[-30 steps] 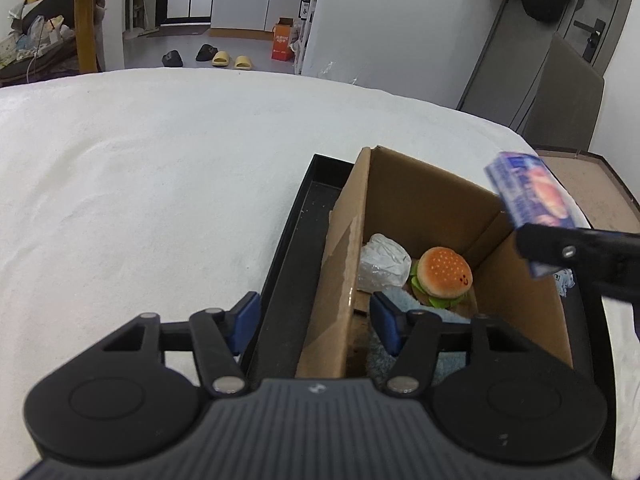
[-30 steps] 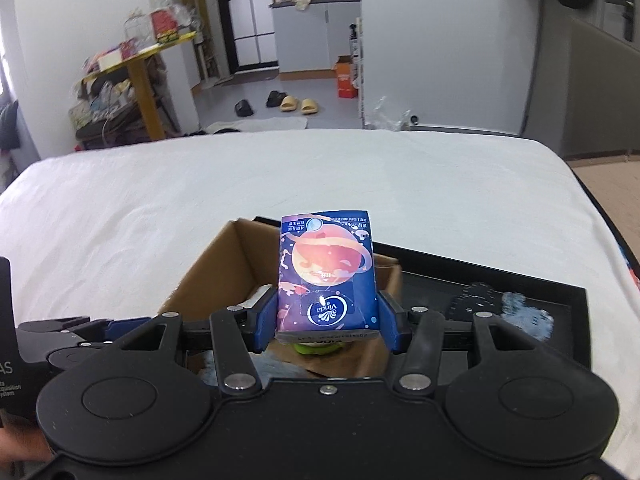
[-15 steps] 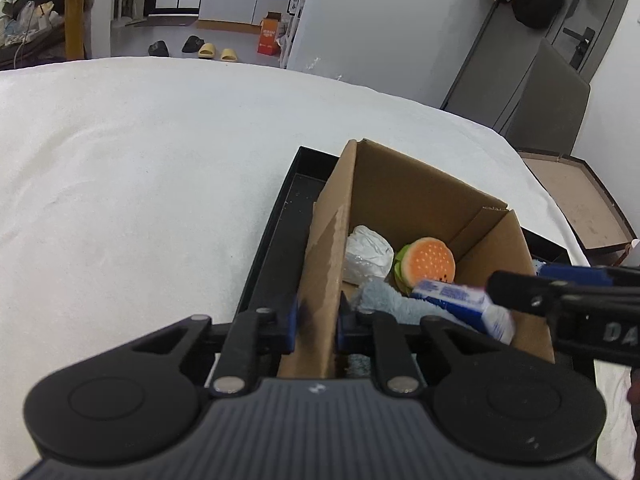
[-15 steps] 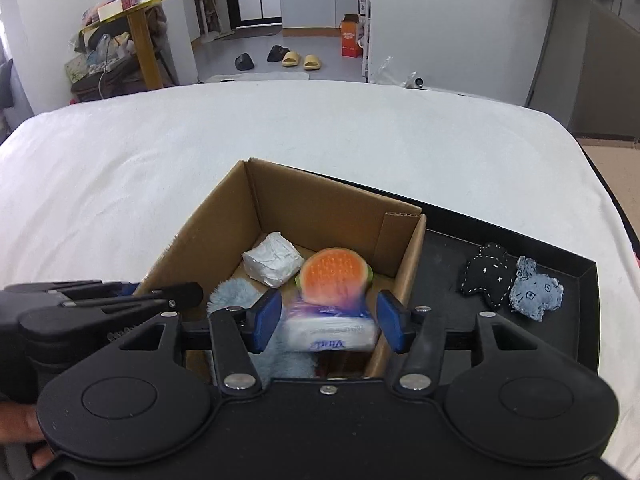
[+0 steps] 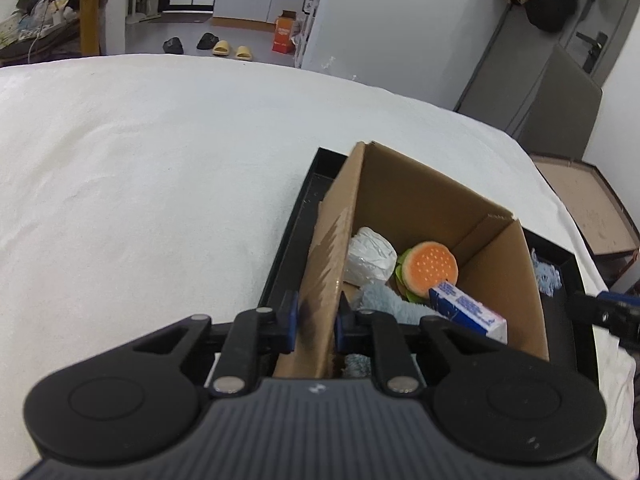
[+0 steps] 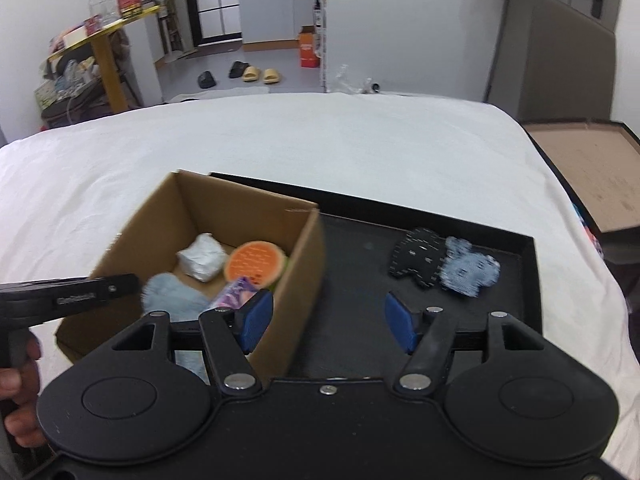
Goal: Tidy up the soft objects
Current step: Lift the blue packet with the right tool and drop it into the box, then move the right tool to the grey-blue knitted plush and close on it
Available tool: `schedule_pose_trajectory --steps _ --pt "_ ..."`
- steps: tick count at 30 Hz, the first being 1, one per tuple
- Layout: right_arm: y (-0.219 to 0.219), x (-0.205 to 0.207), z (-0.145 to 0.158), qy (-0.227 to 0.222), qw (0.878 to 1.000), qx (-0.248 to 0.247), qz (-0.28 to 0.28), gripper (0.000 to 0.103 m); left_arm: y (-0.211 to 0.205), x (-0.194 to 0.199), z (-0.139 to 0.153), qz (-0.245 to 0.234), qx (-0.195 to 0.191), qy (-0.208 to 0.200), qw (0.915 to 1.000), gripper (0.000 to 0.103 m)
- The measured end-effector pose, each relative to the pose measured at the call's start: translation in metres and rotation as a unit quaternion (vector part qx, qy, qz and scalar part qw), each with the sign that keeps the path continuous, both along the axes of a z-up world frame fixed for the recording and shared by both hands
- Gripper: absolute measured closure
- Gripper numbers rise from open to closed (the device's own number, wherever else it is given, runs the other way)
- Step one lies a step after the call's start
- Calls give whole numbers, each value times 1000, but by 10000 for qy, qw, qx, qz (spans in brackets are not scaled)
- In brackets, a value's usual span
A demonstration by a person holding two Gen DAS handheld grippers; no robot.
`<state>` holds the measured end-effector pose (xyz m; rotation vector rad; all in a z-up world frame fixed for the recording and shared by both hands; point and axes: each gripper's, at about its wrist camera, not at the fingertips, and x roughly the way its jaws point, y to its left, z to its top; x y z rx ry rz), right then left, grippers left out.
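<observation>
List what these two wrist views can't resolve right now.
- Tissue pack: print unreadable in the right wrist view, motion-blurred and partly behind the right gripper.
- Blue plush: lower part hidden by the left gripper in the left wrist view.
- Cardboard box floor: mostly covered by contents.
- Two patches: blurred, details unclear.

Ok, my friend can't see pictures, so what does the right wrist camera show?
The right gripper, jaws wide open, hangs over a black tray on a white bed. On its left a cardboard box holds a toy burger, a white packet, a fluffy blue cloth and a tissue pack; two small plush toys lie on the tray.
</observation>
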<state>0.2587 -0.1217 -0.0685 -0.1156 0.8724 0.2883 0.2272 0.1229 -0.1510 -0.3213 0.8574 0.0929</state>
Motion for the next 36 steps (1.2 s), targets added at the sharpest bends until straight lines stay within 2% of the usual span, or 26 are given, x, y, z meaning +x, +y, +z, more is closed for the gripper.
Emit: schedule_pose_trajectory --steps 4,7,10,12,17,23,29,36 --pt "-17 4 -2 -75 9999 94 -122 41 -4 1 2 -56 134 39 9999 83" --pt "-34 10 -7 -106 9994 185 -254 40 -8 1 2 -96 241 35 9997 76" --pt "-51 12 -14 -143 9986 338 -390 37 -11 3 5 -76 415 26 9991 66" --pt "-63 13 -21 -161 9977 445 -494 36 -13 5 7 -29 515 20 9987 54" --pt "-83 18 -34 -200 9941 714 -793 34 -19 10 8 -14 714 111 9974 43" --pt "-98 38 -51 -173 9903 927 -1025 34 -29 18 11 -42 951 140 9954 35" --pt "-117 61 -67 -114 9834 1218 -1341 35 -39 26 12 -1 1166 218 9929 32" --pt "-127 88 -79 -131 9798 1298 -1517 35 -57 37 7 -109 1314 427 9904 30"
